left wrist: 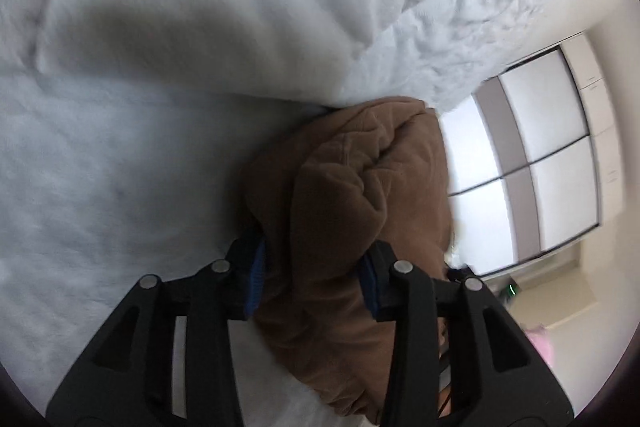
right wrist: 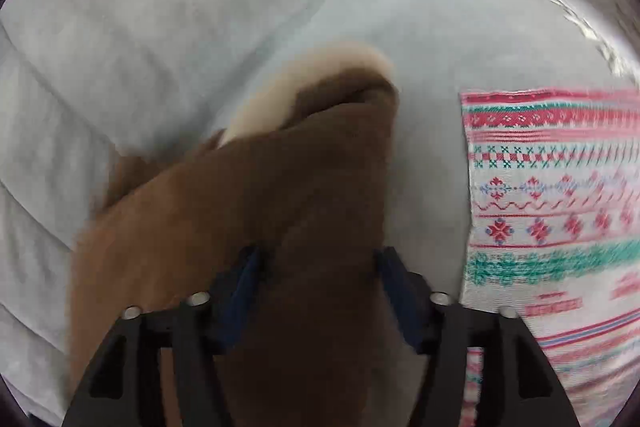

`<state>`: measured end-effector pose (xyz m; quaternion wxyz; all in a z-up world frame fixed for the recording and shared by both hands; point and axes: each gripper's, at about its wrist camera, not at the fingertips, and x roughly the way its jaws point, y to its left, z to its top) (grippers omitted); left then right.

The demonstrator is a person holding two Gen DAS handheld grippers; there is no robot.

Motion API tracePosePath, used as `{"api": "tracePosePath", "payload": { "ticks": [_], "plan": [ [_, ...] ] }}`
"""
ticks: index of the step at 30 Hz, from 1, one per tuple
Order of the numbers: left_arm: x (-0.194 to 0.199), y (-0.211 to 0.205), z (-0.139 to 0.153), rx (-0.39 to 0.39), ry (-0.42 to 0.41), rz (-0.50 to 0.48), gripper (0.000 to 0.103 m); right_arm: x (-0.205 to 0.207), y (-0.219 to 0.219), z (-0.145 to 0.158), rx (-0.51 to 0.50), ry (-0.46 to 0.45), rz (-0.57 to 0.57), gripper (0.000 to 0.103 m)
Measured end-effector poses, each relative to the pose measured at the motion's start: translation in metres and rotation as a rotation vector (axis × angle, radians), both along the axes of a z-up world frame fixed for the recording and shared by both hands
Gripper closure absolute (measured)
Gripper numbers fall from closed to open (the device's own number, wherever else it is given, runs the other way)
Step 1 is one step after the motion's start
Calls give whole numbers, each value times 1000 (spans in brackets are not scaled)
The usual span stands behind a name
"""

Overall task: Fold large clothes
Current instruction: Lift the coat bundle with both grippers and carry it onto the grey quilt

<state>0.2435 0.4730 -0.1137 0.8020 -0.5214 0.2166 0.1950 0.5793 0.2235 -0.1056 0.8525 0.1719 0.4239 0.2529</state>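
Observation:
A thick brown fleece garment (left wrist: 352, 195) with a cream lining (right wrist: 280, 83) lies bunched on a white bed. In the left wrist view my left gripper (left wrist: 314, 277) has its blue-padded fingers on either side of a thick fold of the brown fabric and is shut on it. In the right wrist view my right gripper (right wrist: 318, 275) likewise clamps a wide bundle of the same brown garment (right wrist: 280, 187) between its fingers. The garment's far parts are hidden behind its own folds.
A puffy white duvet (left wrist: 200, 7) rises behind the garment and also shows in the right wrist view (right wrist: 100, 47). A folded patterned red, green and white knit (right wrist: 552, 187) lies to the right. A wardrobe with white panels (left wrist: 540, 147) stands beyond the bed.

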Motion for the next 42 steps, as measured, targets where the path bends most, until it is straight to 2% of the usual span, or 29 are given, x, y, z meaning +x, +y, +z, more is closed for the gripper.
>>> {"api": "tracePosePath", "payload": {
  "ticks": [2, 4, 5, 7, 9, 11, 17, 20, 24, 27, 31, 33, 35, 39, 42],
  "plan": [
    [1, -5, 10, 37, 10, -16, 59, -2, -12, -8, 43, 36, -18, 25],
    [-1, -8, 13, 38, 29, -16, 56, -5, -23, 1, 16, 37, -11, 25],
    [-2, -6, 13, 25, 27, -9, 55, -9, -29, 9, -16, 19, -11, 25],
    [-9, 2, 8, -50, -10, 2, 54, -25, -45, 32, -55, -50, 12, 25],
    [-21, 9, 5, -110, -37, 11, 52, -46, -67, 52, -59, -103, 31, 25],
    [-30, 10, 3, -142, -55, 22, 52, -63, -83, 60, -58, -118, 59, 25],
    [-53, 4, 15, -138, -53, 57, 51, -114, -131, 61, -111, -138, 104, 25],
    [-63, 1, 23, -132, -61, 64, 51, -133, -160, 56, -88, -118, 109, 25],
    [-55, -15, 48, -20, 24, 15, 50, -164, -194, 46, -35, -58, 118, 25],
    [-62, -38, 66, 98, 95, -58, 38, -192, -213, 42, -15, -8, 158, 25],
    [-69, -74, 97, 198, 81, -184, 33, -254, -258, 51, -45, -9, 211, 24],
    [-76, -92, 113, 244, 75, -193, 22, -286, -282, 60, -74, -12, 216, 22],
    [-87, -110, 124, 289, 70, -195, 22, -312, -300, 72, -79, -34, 217, 18],
    [-94, -164, 141, 422, 120, -294, 19, -354, -314, 94, -37, -128, 247, 11],
    [-102, -194, 131, 423, 167, -299, 17, -372, -308, 92, -44, -195, 245, 6]
  ]
}}
